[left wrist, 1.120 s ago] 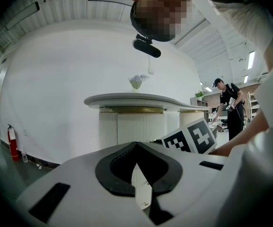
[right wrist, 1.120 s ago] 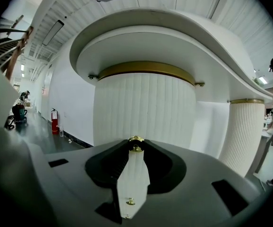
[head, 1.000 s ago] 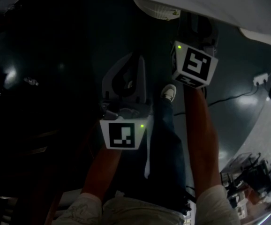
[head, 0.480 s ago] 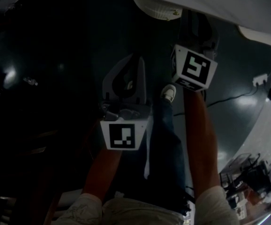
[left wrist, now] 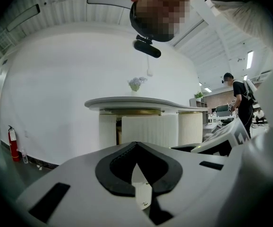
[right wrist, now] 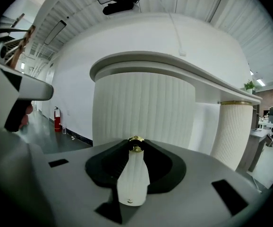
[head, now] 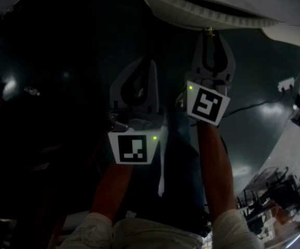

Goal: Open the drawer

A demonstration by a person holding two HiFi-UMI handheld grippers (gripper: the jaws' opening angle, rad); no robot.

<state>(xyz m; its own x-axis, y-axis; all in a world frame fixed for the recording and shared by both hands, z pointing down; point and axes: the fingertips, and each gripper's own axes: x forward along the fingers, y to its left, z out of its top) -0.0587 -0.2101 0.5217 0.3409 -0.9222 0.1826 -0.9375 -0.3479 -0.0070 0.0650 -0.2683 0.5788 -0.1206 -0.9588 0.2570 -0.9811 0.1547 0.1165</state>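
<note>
The drawer front [right wrist: 141,103] is a curved, white, fluted panel under the white desk top [right wrist: 174,63]. In the head view it shows as a ribbed white arc [head: 202,12] at the top edge. Its small gold knob [right wrist: 136,141] sits between the tips of my right gripper [right wrist: 136,144], which is shut on it. The head view shows the same grip, right gripper [head: 210,35] on knob [head: 209,31]. My left gripper [head: 151,64] hangs lower left of it, away from the desk, tips together and holding nothing. From the left gripper view [left wrist: 135,145] the desk [left wrist: 132,103] stands some way ahead.
A fluted white column [right wrist: 233,126] stands right of the drawer. A fire extinguisher [right wrist: 57,118] stands by the far wall. A cable [head: 254,108] lies on the dark glossy floor. Another person [left wrist: 238,96] stands among the desks at the far right.
My right gripper has come back toward me in the head view. The ribbed drawer front has slid out from under the desk top with it. The left gripper has stayed put.
</note>
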